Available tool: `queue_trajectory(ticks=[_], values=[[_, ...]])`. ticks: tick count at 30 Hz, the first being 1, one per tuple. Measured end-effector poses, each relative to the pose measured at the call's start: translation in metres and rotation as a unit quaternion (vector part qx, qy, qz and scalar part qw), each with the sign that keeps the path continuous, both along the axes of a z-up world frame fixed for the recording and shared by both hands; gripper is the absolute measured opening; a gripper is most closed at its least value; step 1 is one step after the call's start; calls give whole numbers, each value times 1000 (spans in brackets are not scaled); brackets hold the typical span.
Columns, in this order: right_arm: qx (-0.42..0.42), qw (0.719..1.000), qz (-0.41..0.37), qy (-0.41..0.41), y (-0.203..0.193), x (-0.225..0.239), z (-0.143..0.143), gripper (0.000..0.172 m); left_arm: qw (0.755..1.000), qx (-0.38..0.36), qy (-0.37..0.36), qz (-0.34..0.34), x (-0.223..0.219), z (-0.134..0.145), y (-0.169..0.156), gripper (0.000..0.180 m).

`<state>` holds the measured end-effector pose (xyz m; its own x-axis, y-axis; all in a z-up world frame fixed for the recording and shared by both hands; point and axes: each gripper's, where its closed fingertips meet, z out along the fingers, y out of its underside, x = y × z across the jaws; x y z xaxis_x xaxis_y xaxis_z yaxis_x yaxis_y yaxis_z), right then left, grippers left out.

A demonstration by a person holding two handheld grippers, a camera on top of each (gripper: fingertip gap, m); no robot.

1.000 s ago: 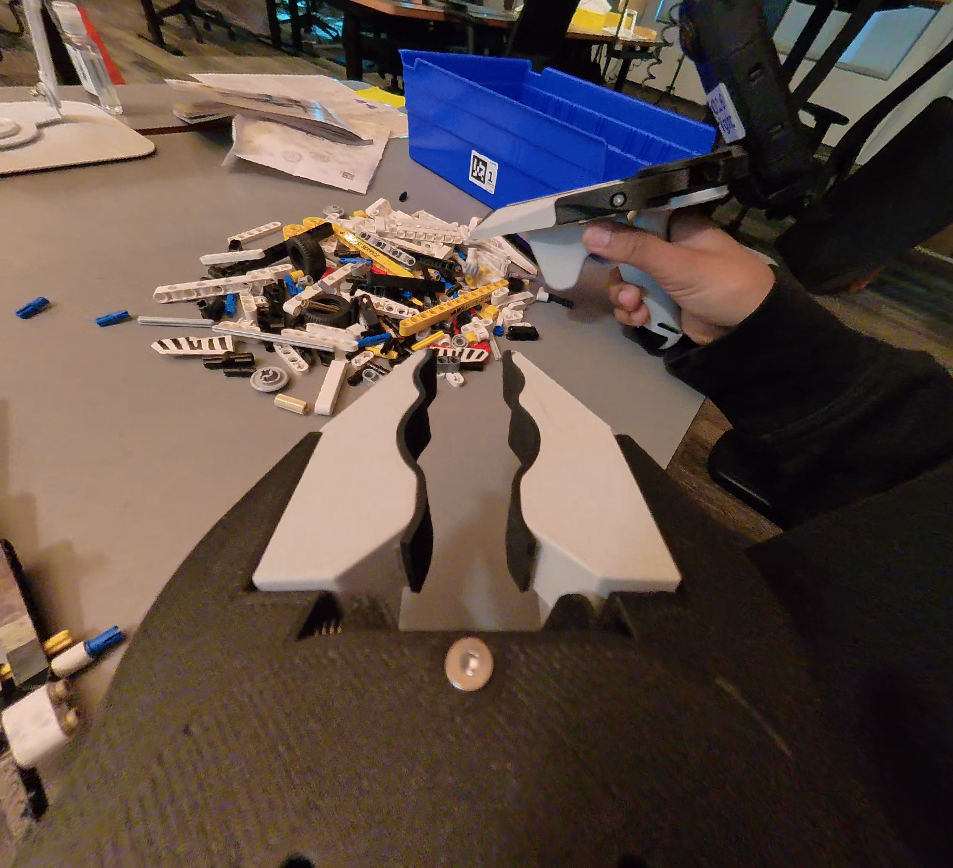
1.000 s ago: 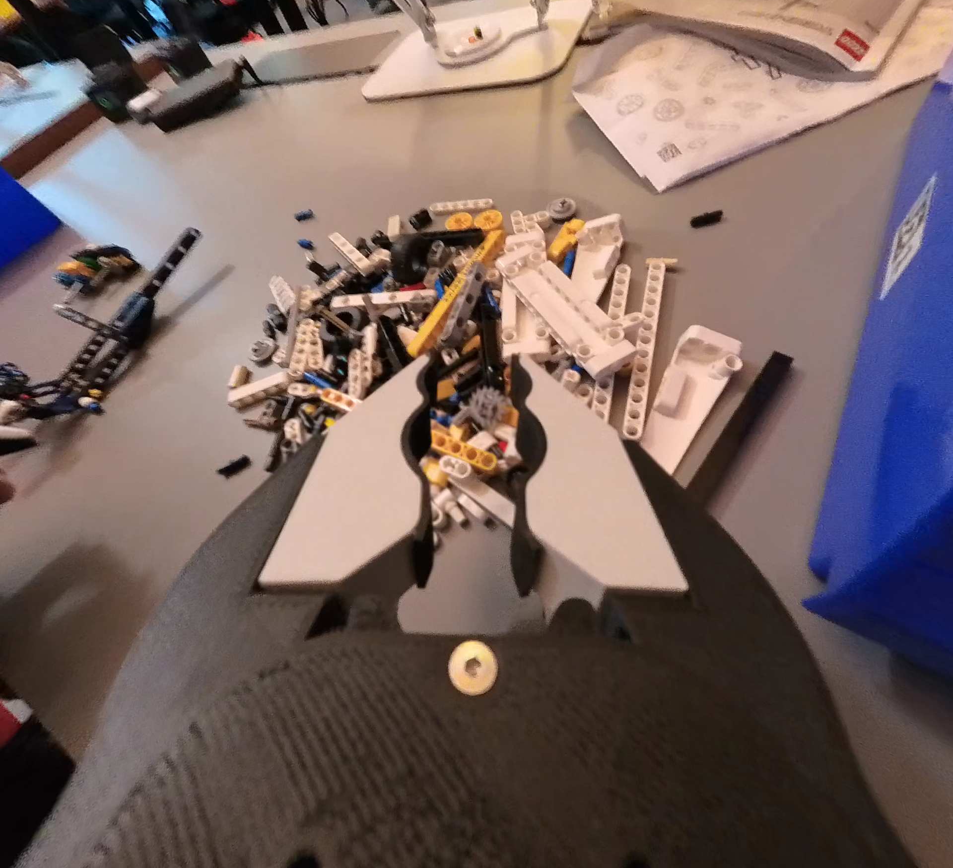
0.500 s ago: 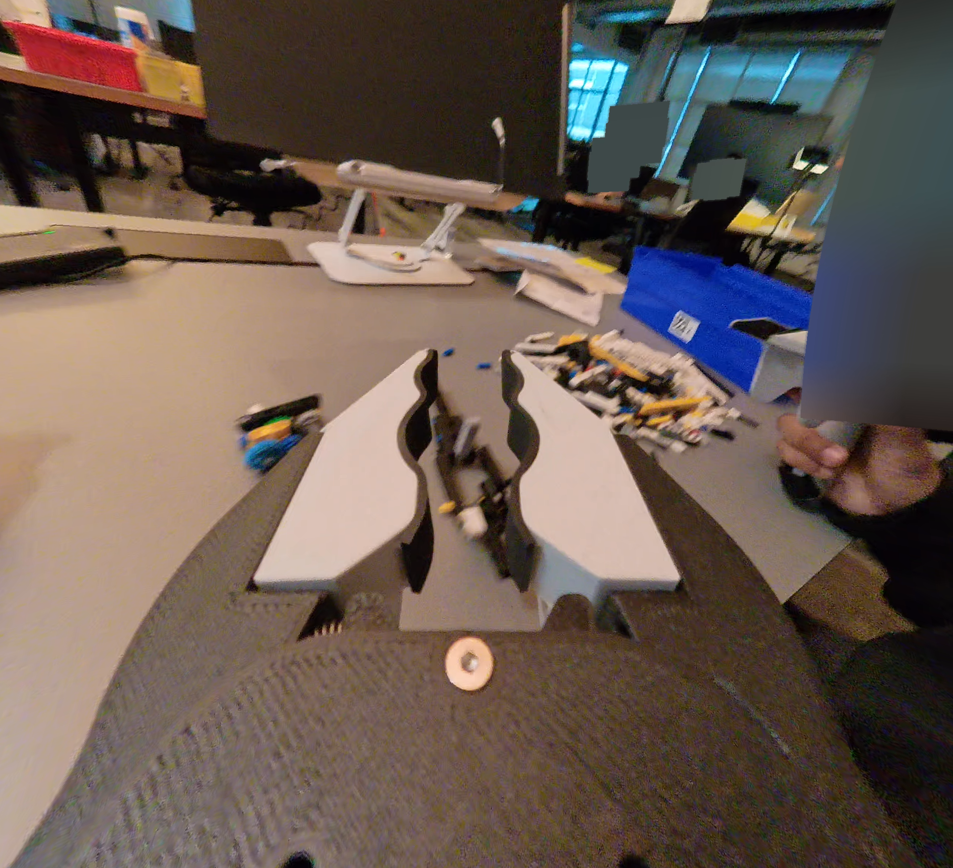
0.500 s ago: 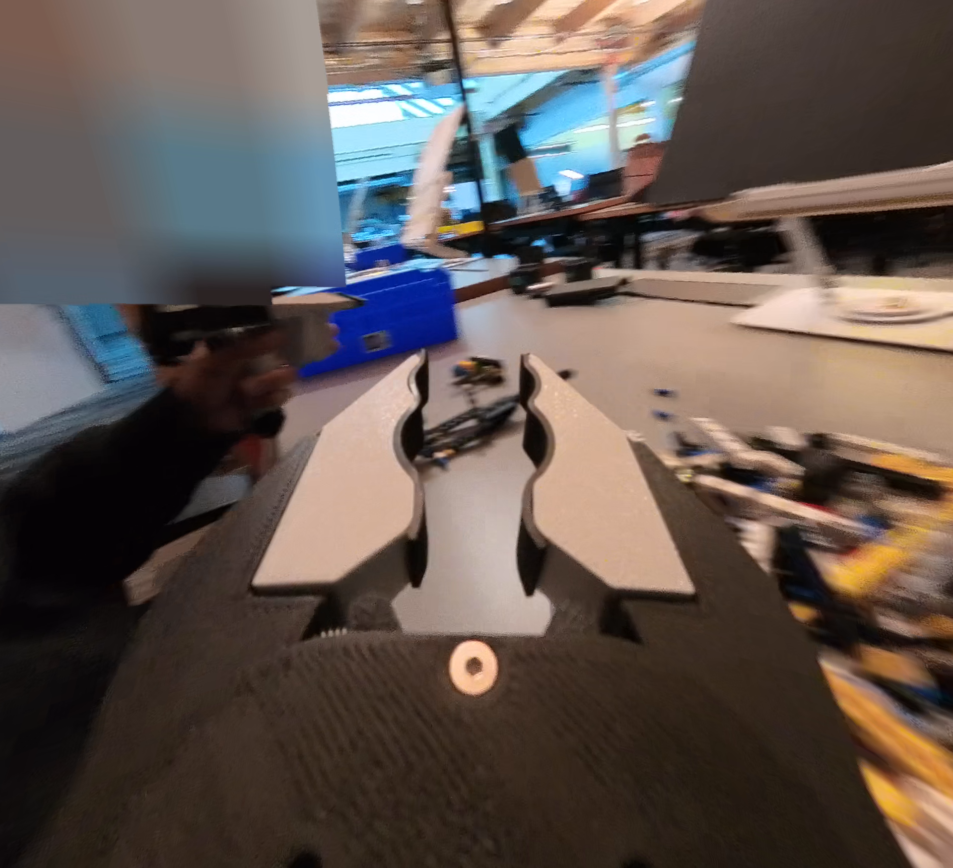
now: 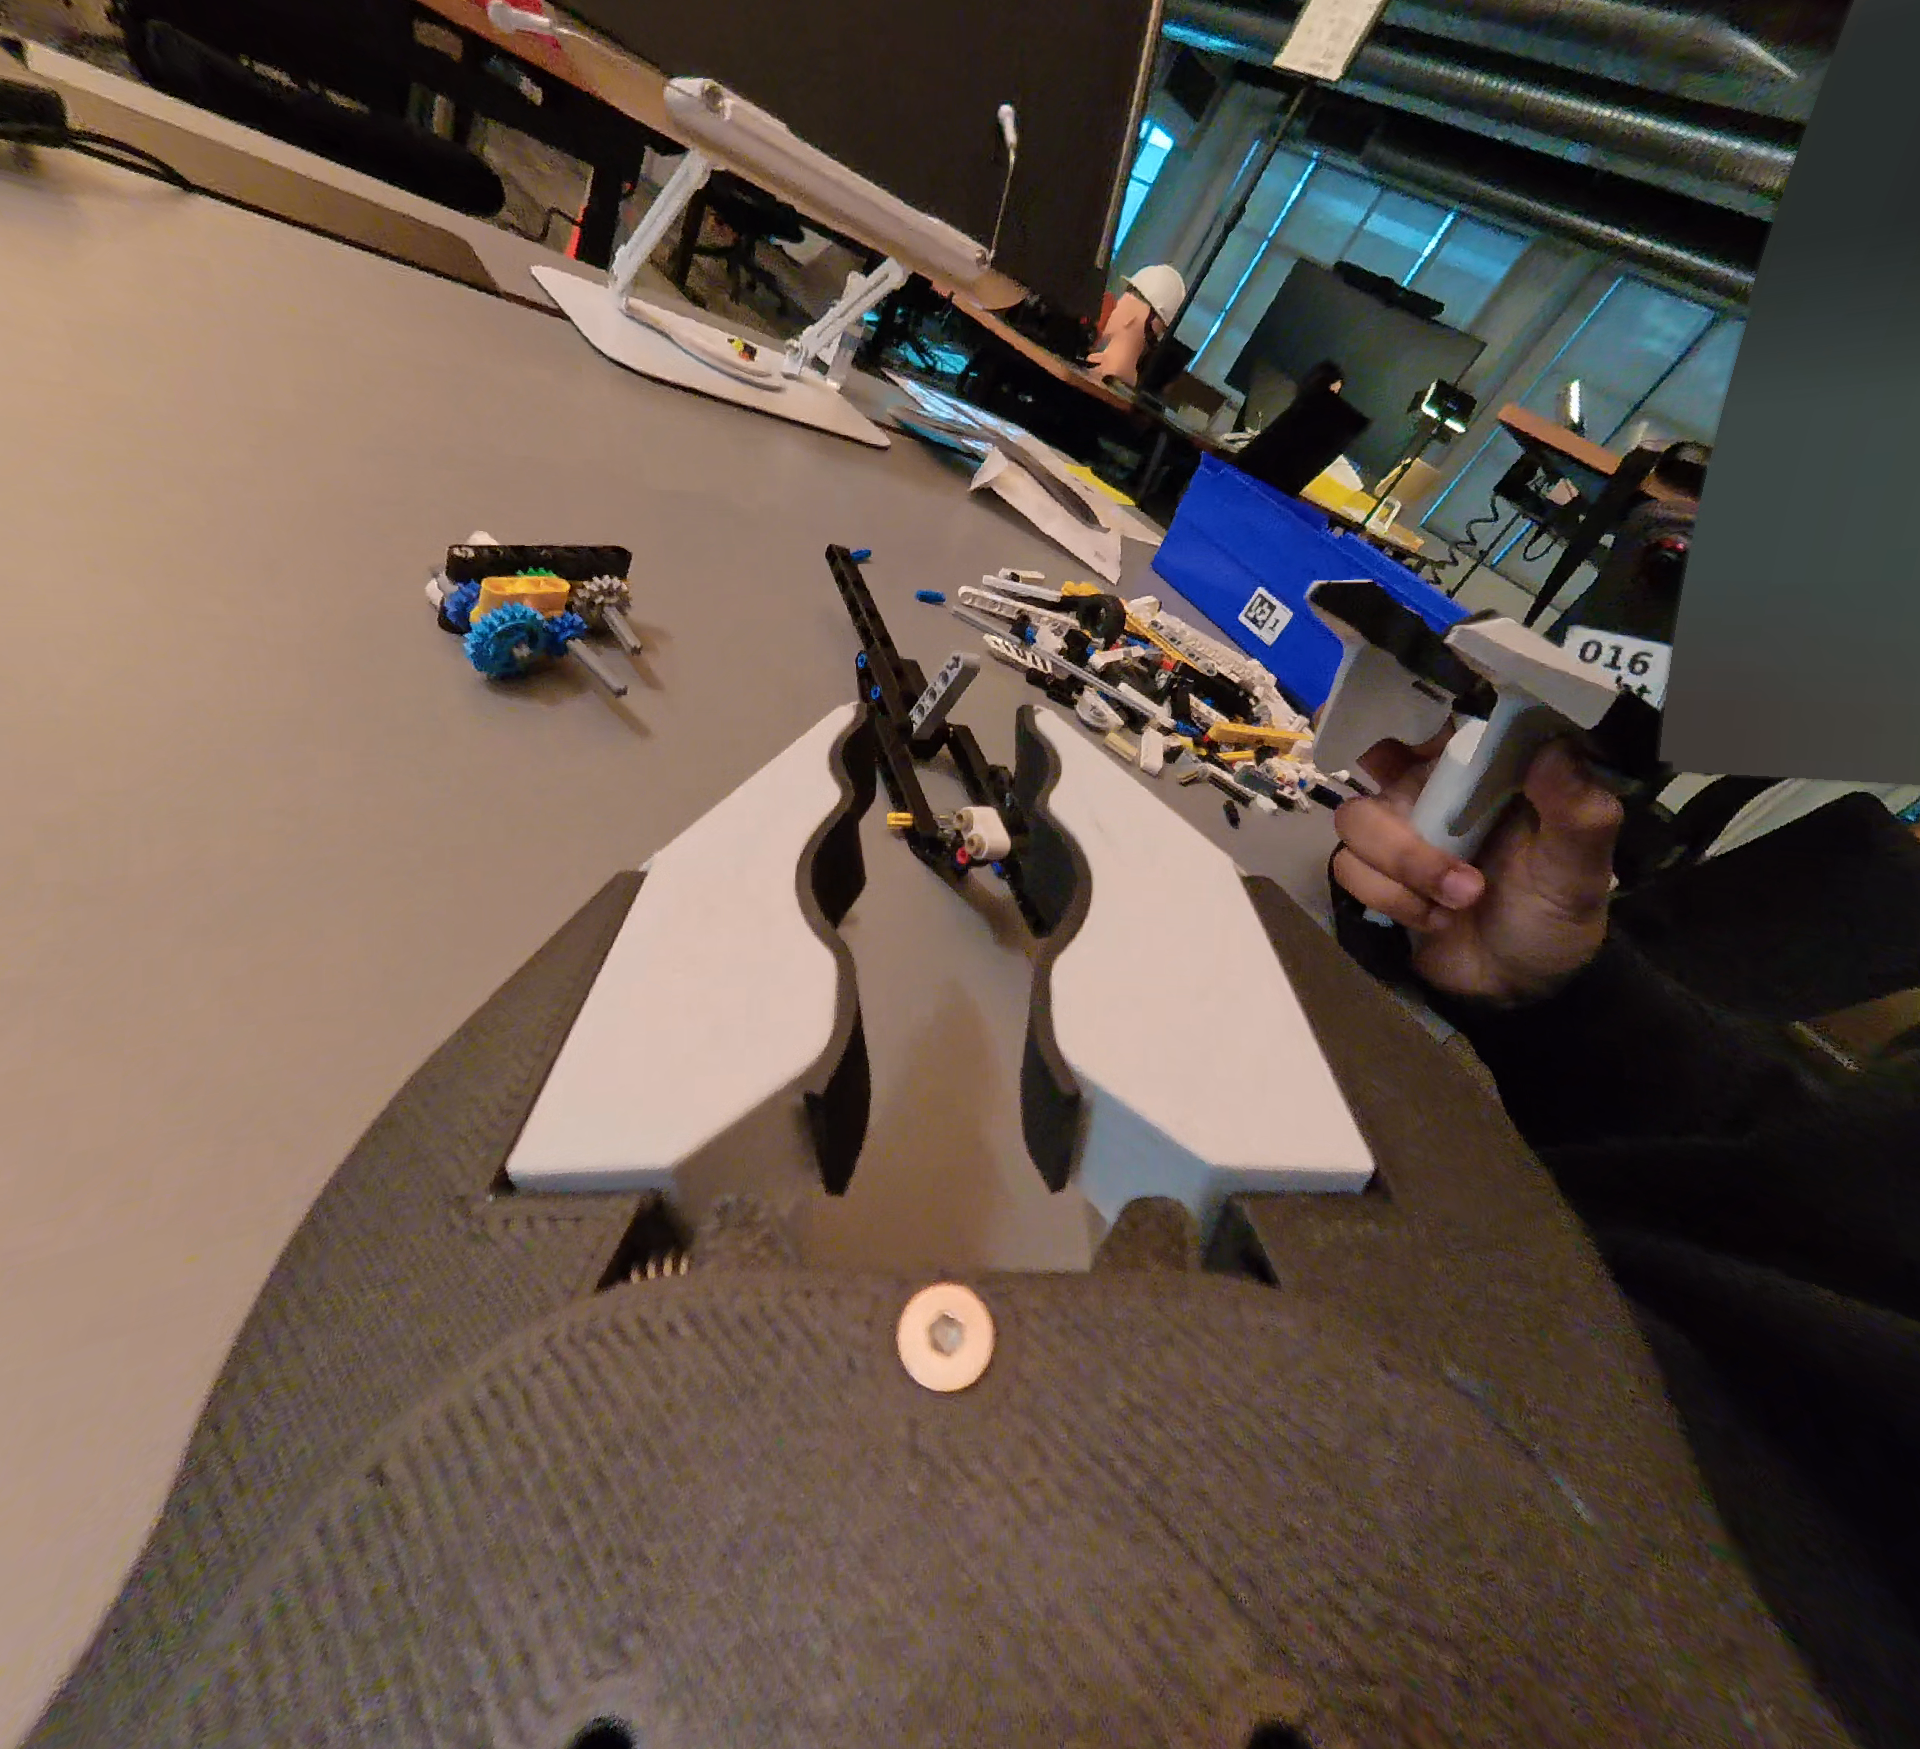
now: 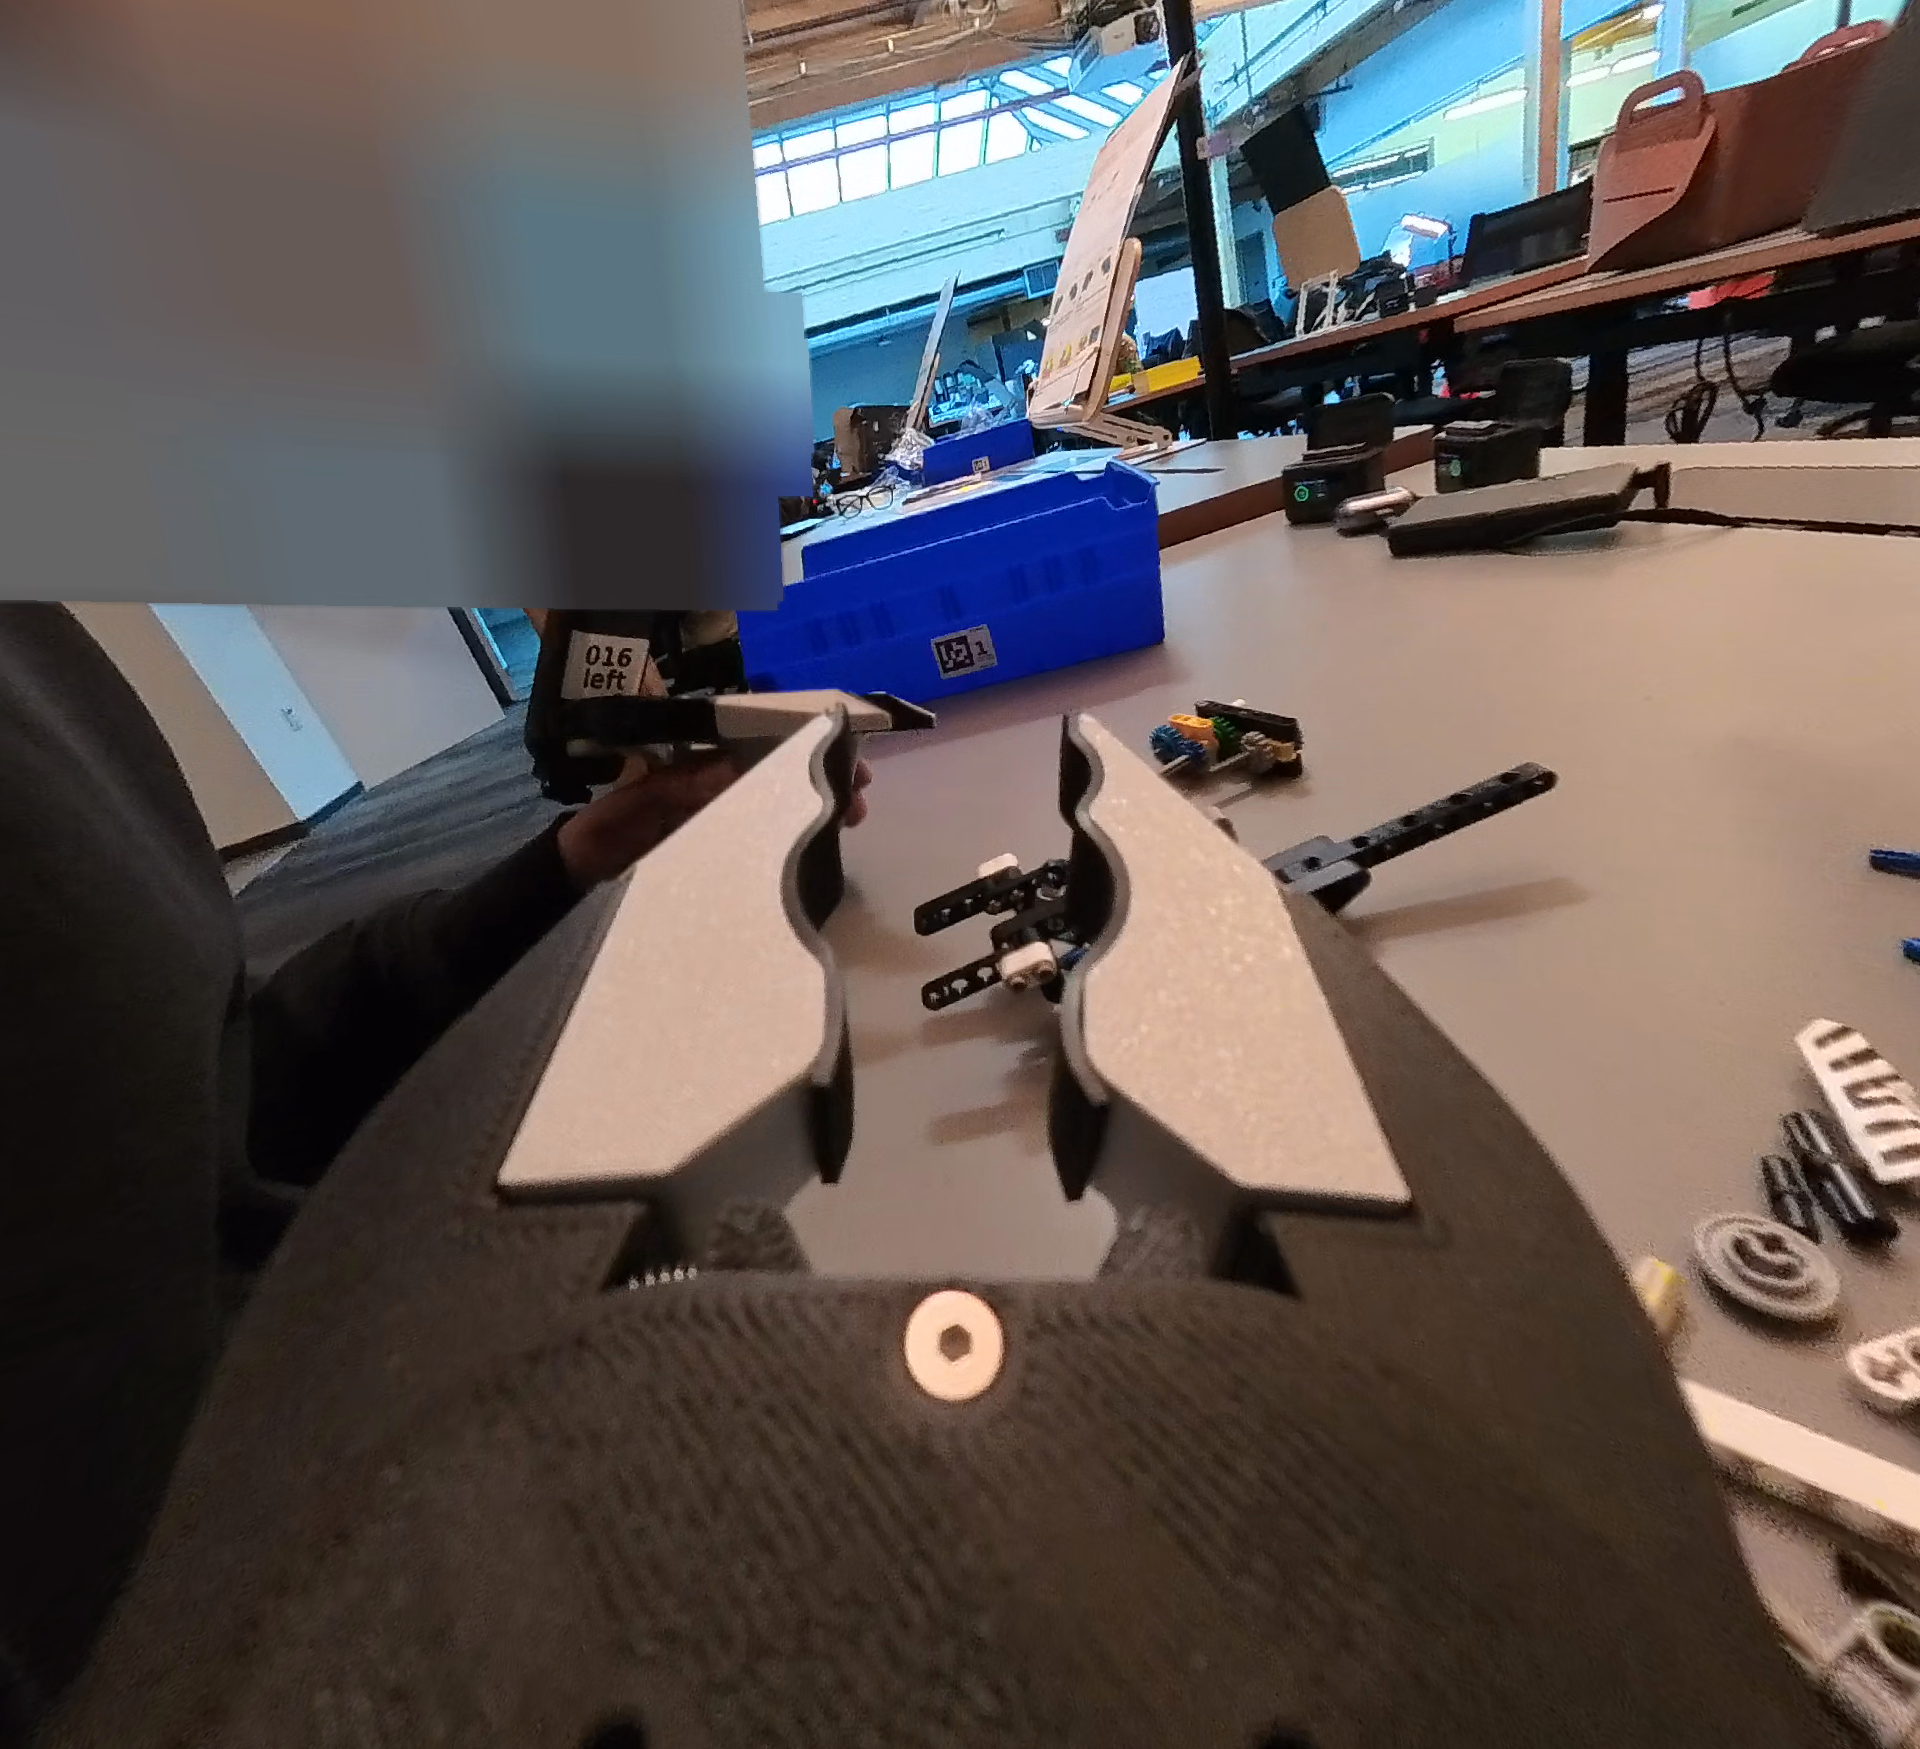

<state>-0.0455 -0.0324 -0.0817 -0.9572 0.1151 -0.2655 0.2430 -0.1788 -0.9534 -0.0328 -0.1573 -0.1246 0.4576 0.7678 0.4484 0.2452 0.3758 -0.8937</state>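
A black beam assembly with a small white piece lies on the grey table. It shows through the gap of my left gripper, whose pads do not press on it. The right wrist view shows the same assembly ahead of my right gripper, which is open wide with nothing gripped. The left gripper is held above the table's edge, away from the assembly. A hand holds the right gripper beside the pile of loose pieces.
A small gear assembly with blue gears sits to the left on the table. A blue bin stands behind the pile. Another blue bin stands at the far side. A white stand, papers and black devices lie farther back. Across from one pair of fingers to the other is roughly 15 cm.
Both grippers have swung away from looking down on the pile to low views across the table, towards the black assembly. My right gripper's jaws have opened wider.
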Motion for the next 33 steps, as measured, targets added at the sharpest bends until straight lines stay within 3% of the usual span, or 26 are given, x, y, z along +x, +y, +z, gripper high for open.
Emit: queue_trajectory(ticks=[9, 13, 16, 20, 21, 23, 26, 29, 31, 33], values=[[9, 1000, -7, 16, -4, 1, -1, 36, 998, -19, -8, 51, -4, 0, -19, 22], [8, 1000, -6, 14, -4, 1, -1, 34, 981, -154, -118, 25, -7, -35, -8, 23], [5, 1000, -17, 7, -2, -3, -1, 31, 954, -267, -131, 44, -17, -52, -5, 26], [-16, 1000, -26, -4, 4, -6, 3, 32, 925, -318, -207, -20, -17, -82, 10, 35], [-22, 999, -27, -7, 6, -7, 4, 32, 926, -312, -211, -30, -17, -81, 12, 31], [-30, 999, -31, -10, 9, -7, 5, 32, 930, -297, -213, -26, -18, -79, 8, 4], [-31, 999, -34, -9, 10, -7, 6, 32, 942, -280, -184, 12, -20, -65, -2, 5], [-24, 999, -34, -3, 8, -6, 5, 32, 954, -268, -122, 51, -23, -35, -9, 4], [-11, 1000, -25, 13, 3, 0, 3, 33, 972, -227, -64, 18, -17, -8, 9, 4], [10, 999, -7, 49, -4, 13, 1, 37, 989, -136, -40, -31, -8, 13, 31, 4]])
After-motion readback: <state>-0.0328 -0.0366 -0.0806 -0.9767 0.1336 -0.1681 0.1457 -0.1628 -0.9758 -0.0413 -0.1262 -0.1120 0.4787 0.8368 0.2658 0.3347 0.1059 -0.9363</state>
